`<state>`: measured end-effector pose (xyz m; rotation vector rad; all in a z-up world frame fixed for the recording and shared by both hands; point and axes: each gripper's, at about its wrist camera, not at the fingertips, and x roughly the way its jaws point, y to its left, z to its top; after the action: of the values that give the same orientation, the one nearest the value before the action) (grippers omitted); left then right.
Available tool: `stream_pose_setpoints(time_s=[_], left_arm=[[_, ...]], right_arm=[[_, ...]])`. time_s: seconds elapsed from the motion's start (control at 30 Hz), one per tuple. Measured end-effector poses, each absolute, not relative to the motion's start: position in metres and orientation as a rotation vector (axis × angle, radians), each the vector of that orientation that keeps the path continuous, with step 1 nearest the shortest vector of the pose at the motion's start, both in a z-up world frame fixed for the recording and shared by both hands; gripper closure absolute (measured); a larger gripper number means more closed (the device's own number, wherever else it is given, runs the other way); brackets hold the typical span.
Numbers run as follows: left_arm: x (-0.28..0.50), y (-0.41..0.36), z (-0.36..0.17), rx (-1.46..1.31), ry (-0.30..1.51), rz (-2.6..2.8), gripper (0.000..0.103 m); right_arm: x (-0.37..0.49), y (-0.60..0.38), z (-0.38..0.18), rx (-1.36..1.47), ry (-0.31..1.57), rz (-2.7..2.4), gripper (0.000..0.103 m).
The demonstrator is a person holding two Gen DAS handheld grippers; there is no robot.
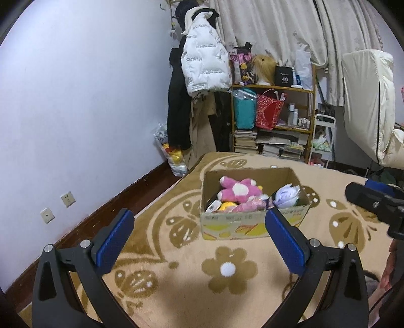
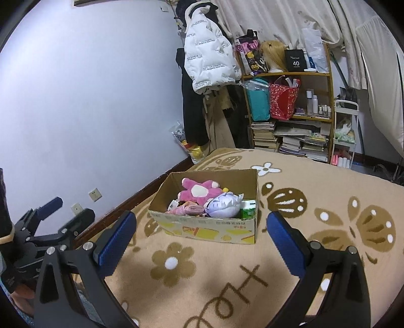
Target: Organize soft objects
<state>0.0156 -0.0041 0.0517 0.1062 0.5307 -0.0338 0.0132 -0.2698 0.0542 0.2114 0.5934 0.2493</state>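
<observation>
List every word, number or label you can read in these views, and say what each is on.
"40": white number on the small black box on the top shelf of the wooden bookshelf.
White puffer jacket hanging by the wall: rows of printed lettering, too small to read.
Brown cardboard box of plush toys: red print along the front rim, blurred.
Purple patterned bag on the shelf: large letters, not legible.

Pretty even indoor light in here, kinda cool and bluish on the wall (image 1: 75, 101). Soft shadows sit on the carpet (image 1: 227, 297) near the bottom of both views. No real glare. Heavy fisheye bend: the curtain (image 2: 290, 22) and shelf (image 2: 328, 83) curve, and corners go black. The close pads (image 2: 115, 243) look slightly soft, and detail is a bit smeary overall.
</observation>
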Motion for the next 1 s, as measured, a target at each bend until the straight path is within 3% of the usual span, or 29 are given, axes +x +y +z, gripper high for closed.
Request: stream_pose_setpoints(time_s=[1.0], left_arm=[[0.027, -0.009, 0.013, 0.146, 0.600, -0.037, 0.001]], right_arm=[[0.019, -0.265, 0.003, 0.196, 0.655, 0.231, 0.000]])
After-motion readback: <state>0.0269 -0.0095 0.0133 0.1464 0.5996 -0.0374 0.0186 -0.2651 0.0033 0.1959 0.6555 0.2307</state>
